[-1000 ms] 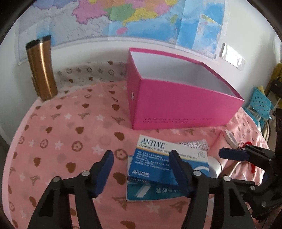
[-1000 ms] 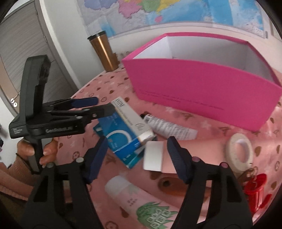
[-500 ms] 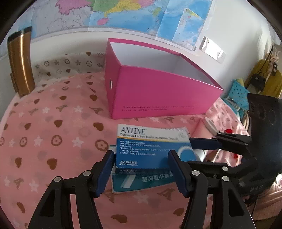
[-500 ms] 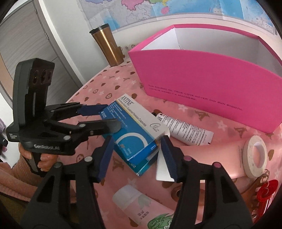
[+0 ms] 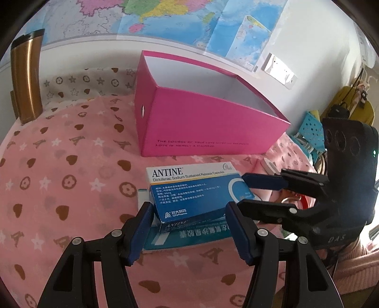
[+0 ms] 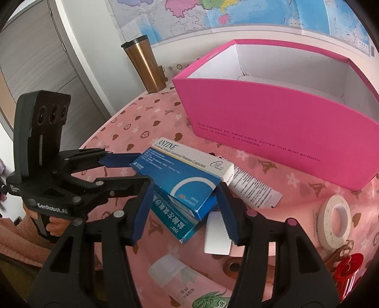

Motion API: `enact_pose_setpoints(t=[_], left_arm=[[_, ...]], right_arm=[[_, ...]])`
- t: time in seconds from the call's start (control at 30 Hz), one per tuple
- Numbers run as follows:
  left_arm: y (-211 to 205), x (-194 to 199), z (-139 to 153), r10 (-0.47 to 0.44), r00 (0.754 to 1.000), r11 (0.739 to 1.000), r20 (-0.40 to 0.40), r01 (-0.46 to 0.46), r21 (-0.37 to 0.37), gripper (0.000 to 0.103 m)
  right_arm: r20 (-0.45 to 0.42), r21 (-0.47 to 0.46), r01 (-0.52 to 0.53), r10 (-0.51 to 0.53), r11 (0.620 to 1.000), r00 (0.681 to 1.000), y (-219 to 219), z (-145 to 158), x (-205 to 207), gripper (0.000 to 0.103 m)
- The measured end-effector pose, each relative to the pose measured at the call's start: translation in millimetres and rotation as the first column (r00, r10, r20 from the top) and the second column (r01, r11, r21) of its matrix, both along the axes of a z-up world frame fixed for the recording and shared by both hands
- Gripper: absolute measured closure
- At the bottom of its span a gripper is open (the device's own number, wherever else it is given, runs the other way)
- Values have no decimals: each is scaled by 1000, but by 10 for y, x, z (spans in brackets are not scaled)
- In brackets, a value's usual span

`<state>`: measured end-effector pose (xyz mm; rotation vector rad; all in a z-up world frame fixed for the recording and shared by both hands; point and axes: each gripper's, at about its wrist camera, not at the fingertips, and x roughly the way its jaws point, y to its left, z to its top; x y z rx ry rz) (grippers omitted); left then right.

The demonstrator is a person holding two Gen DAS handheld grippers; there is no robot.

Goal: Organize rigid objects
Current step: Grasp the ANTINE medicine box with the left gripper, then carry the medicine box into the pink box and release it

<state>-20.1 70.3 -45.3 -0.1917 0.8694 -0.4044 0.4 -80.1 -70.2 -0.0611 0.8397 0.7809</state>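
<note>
Nearest the left wrist camera, the left gripper (image 5: 188, 214) points forward with its blue-padded jaws apart, one on each side of a blue and white medicine box (image 5: 196, 189) labelled ANTINE. Whether the pads touch the box cannot be told. From the right wrist camera, the right gripper (image 6: 183, 201) reaches for the same box (image 6: 187, 175) at its other end, jaws likewise apart around the box's near corner; contact cannot be told there either. That box lies tilted on top of a second, teal medicine box (image 6: 175, 219) with white Chinese lettering, and both rest on a pink tablecloth (image 5: 59, 180) patterned with hearts, stars and flowers.

Close to the right gripper lie a white card (image 6: 218, 233), the cap end of a pale tube (image 6: 175, 272) with green print, a red plastic item (image 6: 349, 267) and a brown hair clip (image 6: 338, 252). Slightly farther right sits a roll of white tape (image 6: 335, 224), flat on the cloth. A white tube (image 6: 253, 187) with black print lies just behind the boxes.

Beyond these stands an open pink box (image 6: 279, 123) with a white interior, upright, with small dark lettering on its front wall. Further back, at the table's far left edge, stands a tall bronze travel mug (image 6: 145, 64) with a black lid. A map (image 5: 177, 21) covers the wall behind.
</note>
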Motion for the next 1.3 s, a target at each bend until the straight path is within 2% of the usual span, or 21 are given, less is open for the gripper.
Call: enact_pose_setpoints(t=[0.17, 0.3, 0.37, 0.5, 0.67, 0.9, 1.1, 1.3], left_arm=[[100, 47, -10, -10, 1000, 999, -10, 9, -48, 40], [104, 122, -20, -2, 1000, 999, -16, 1, -39, 45], [96, 147, -25, 7, 1000, 1000, -23, -8, -21, 51], [105, 159, 8, 12, 999, 999, -36, -13, -36, 51], [59, 147, 167, 12, 1000, 999, -5, -13, -48, 51], [-39, 207, 581, -12, 996, 998, 93, 18, -66, 51], [-160, 448, 933, -33, 985, 998, 172, 42, -46, 51], [-238, 786, 1019, -9, 985, 1000, 171, 10, -5, 51]], right_arm=[[-47, 29, 2, 0, 1000, 999, -37, -25, 70, 45], [-72, 26, 13, -11, 1000, 997, -23, -67, 135, 45], [-74, 14, 26, -25, 1000, 997, -24, -79, 169, 49], [-74, 23, 34, -32, 999, 997, -76, -39, 181, 53], [-21, 7, 45, -45, 999, 999, -120, 141, 138, 53], [57, 39, 70, -72, 997, 996, -291, 547, 167, 53], [120, 51, 90, -96, 995, 988, -392, 871, 331, 53], [135, 53, 106, -113, 993, 984, -384, 1013, 670, 53]])
